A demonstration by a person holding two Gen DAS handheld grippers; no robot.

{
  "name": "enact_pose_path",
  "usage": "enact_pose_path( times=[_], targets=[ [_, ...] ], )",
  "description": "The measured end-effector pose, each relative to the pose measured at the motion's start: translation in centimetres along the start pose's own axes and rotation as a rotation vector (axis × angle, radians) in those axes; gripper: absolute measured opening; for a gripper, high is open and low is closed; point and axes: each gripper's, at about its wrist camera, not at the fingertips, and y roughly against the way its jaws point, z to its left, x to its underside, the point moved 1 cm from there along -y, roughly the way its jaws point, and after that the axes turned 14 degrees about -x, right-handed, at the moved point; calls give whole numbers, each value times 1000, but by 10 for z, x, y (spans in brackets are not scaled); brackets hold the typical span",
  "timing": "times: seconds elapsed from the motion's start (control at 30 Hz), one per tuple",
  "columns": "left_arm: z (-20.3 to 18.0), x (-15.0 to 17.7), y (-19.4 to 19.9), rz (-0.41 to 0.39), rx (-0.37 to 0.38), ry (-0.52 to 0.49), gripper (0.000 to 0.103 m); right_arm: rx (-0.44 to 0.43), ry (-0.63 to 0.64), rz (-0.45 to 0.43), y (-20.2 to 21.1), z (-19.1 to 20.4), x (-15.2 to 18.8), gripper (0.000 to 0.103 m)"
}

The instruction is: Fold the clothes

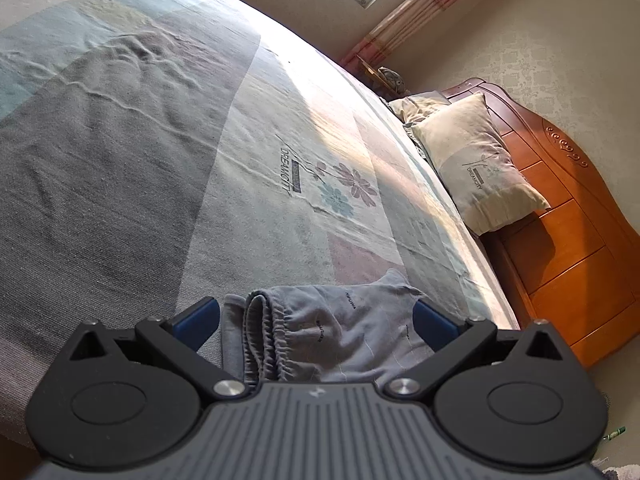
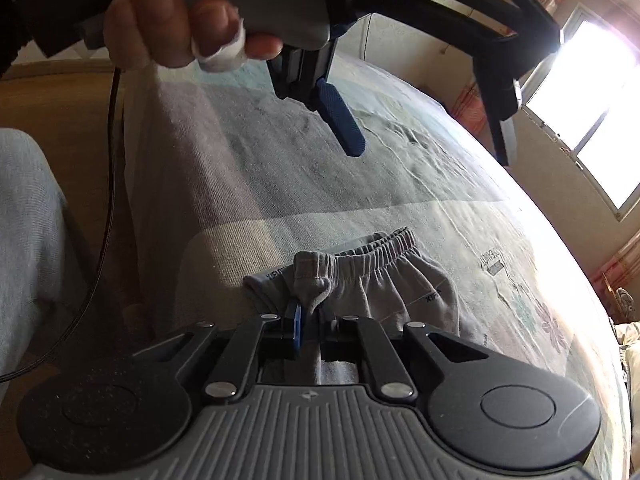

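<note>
Grey shorts with an elastic waistband lie crumpled on the patterned bedsheet near the bed's edge. My left gripper hovers open over them, one blue pad on each side and neither touching. From the right wrist view, the same shorts lie just ahead. My right gripper is shut on a pinched bunch of their waistband cloth, which stands up between the pads. A hand holds the left gripper high above the sheet, its jaws spread.
A pillow leans on the orange wooden headboard to the right. Bright windows wash out the far side of the bed. A black cable hangs at left, beside light grey cloth.
</note>
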Motion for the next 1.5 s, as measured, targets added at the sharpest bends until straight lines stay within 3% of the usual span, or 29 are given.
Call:
enact_pose_path(
  times=[0.07, 0.13, 0.2, 0.5, 0.67, 0.77, 0.87, 0.93, 1.0, 1.13, 1.23, 1.37, 1.43, 1.47, 1.5],
  targets=[
    [-1, 1, -8, 23, 35, 11, 102, -15, 4, -25, 9, 0, 0, 20],
    [1, 1, -22, 62, 83, 53, 102, -38, -28, -67, 26, -5, 1, 34],
    [6, 2, -40, 105, 124, 115, 102, -35, -53, -94, 41, -13, 5, 41],
    [10, -3, -81, 148, 50, 132, 102, 80, -130, -64, 75, -44, 42, 42],
    [7, -4, -80, 173, 99, 140, 102, 100, -183, -64, 82, -52, 53, 43],
    [19, -7, -99, 231, 161, 235, 102, 93, -200, -66, 79, -54, 56, 44],
    [36, -13, -105, 157, 218, 349, 102, 99, -206, -71, 78, -52, 57, 44],
    [42, -18, -96, 79, 129, 375, 102, 104, -206, -74, 81, -50, 59, 45],
    [42, -19, -84, 43, 129, 379, 102, 110, -205, -76, 83, -49, 62, 47],
    [12, -19, -50, -1, 206, 286, 102, 120, -227, -81, 84, -54, 70, 50],
    [-25, -15, -50, 28, 289, 181, 102, 124, -268, -78, 85, -60, 75, 50],
    [-40, -2, -86, 73, 222, 150, 102, 140, -289, -88, 94, -60, 80, 50],
    [-31, 8, -98, 68, 86, 161, 102, 153, -296, -90, 100, -61, 84, 51],
    [-25, 13, -99, 48, 61, 155, 92, 163, -301, -91, 104, -63, 87, 51],
    [-19, 16, -94, 29, 73, 158, 90, 176, -308, -91, 108, -65, 90, 51]
  ],
)
